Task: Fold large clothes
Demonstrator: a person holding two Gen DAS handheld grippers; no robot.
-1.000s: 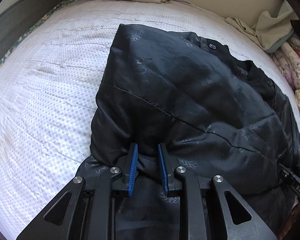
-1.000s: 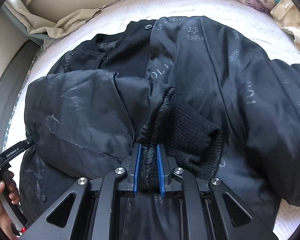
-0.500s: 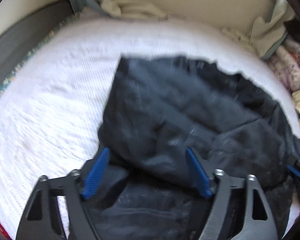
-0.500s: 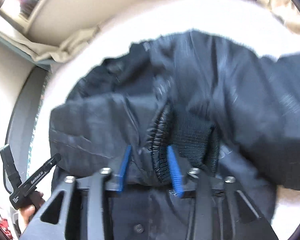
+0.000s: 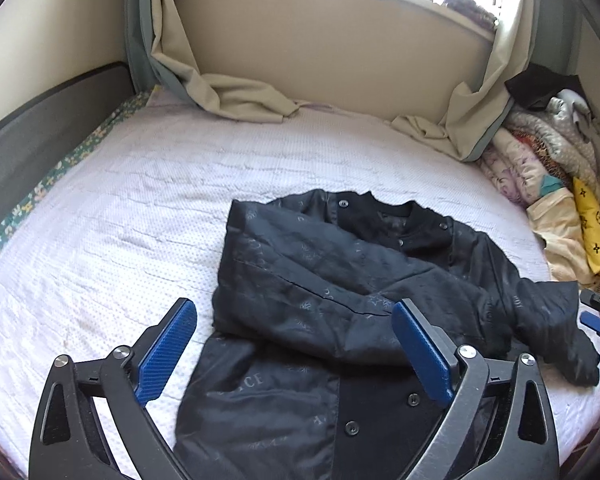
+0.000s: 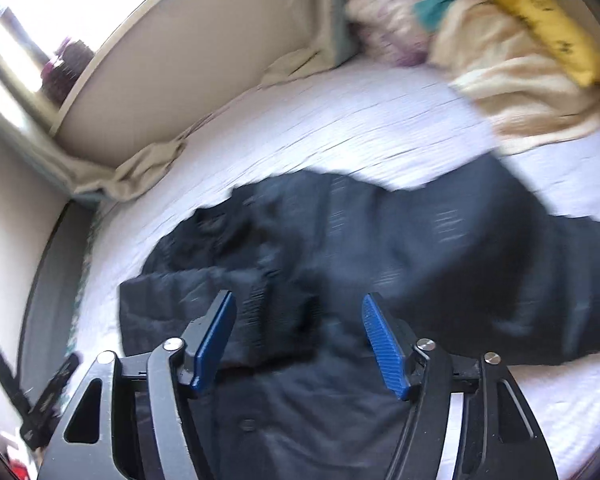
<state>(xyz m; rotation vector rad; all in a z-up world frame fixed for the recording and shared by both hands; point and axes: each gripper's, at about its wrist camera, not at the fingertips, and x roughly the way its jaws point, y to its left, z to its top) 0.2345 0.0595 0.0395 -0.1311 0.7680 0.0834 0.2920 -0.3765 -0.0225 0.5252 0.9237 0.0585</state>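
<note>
Both your left claw [image 5: 294,354] and right claw [image 6: 298,344] have just spread and let go, now empty above the jacket [image 5: 340,280], so its sleeve fold looks set.

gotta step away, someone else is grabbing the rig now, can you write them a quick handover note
Left gripper: open, nothing held; its jaws have just been opening, above the jacket.
Right gripper: open, nothing held; its jaws have just been opening off the knit cuff.
Black jacket lies front up on the white bed cover, collar toward the window.
Done: one sleeve is folded across the chest.
Left: the other sleeve still lies out to the side; fold it in, then fold the body.
</note>
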